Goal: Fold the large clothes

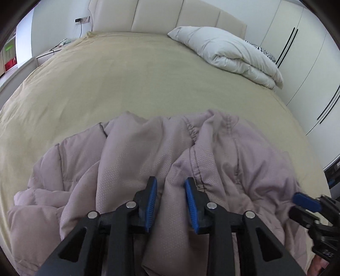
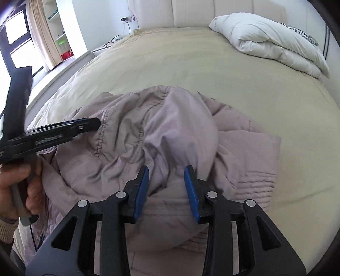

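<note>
My left gripper has its black fingers with blue ribbed pads spread apart over the crumpled pale mauve quilted puffer jacket, a ridge of its fabric rising between the pads; I cannot tell whether they touch it. The jacket lies heaped at the near edge of the wide bed under its beige bedspread. To the right, my right gripper is also spread, its blue pads on either side of a rounded bulge of the jacket without pinching it. From that side my left hand shows wrapped around the other tool's handle. Far right, by the cream padded headboard, rests a folded white duvet.
</note>
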Available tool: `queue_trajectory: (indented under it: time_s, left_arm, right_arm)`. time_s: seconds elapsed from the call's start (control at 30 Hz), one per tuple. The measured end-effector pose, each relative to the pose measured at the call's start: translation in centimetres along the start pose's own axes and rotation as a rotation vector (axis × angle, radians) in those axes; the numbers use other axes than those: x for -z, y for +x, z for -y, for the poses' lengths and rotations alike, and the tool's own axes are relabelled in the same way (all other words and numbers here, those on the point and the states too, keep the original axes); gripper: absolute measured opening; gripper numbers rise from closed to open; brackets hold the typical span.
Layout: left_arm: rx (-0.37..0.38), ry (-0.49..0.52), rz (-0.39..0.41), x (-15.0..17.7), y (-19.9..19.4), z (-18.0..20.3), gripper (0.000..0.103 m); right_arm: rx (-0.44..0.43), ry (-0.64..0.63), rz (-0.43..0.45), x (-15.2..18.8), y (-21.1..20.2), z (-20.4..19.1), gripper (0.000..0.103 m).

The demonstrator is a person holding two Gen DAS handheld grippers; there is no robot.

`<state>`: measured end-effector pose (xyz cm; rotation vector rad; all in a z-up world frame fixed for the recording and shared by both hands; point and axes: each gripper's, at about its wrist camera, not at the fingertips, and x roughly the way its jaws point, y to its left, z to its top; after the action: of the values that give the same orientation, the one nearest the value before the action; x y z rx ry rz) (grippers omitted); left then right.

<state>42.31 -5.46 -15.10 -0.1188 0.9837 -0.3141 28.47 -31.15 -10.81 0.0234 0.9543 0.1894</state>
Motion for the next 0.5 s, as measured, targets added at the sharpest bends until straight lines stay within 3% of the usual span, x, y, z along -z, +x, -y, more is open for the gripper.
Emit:
queue_trajectory:
  time_s: [0.2,0.27,0.4,0.5]
  left_arm:
    - [0.048,-0.061,-0.034,-0.1,0.8,-1.2,0.03]
    - [0.072,-0.099,-0.02,0.3,-1.7,-1.1,0.029]
    - [0.117,-0.093,0.094,3.6,-7.9,0.6,0.028]
    - [0.149,-0.071,0.076,6.6,-8.9,1.8,0.028]
  right_arm:
    - [-0.002,0.004,0.039,1.9,-2.5,2.2,0.034]
    - [-0.008,0.018,0.04,1.9,-2.7,1.9,0.034]
    - [-0.012,0.01,0.082,3.1,-3.9,0.8,0.034]
    - [-0.013,0.006,0.06,3.5,-3.5,0.7,0.034]
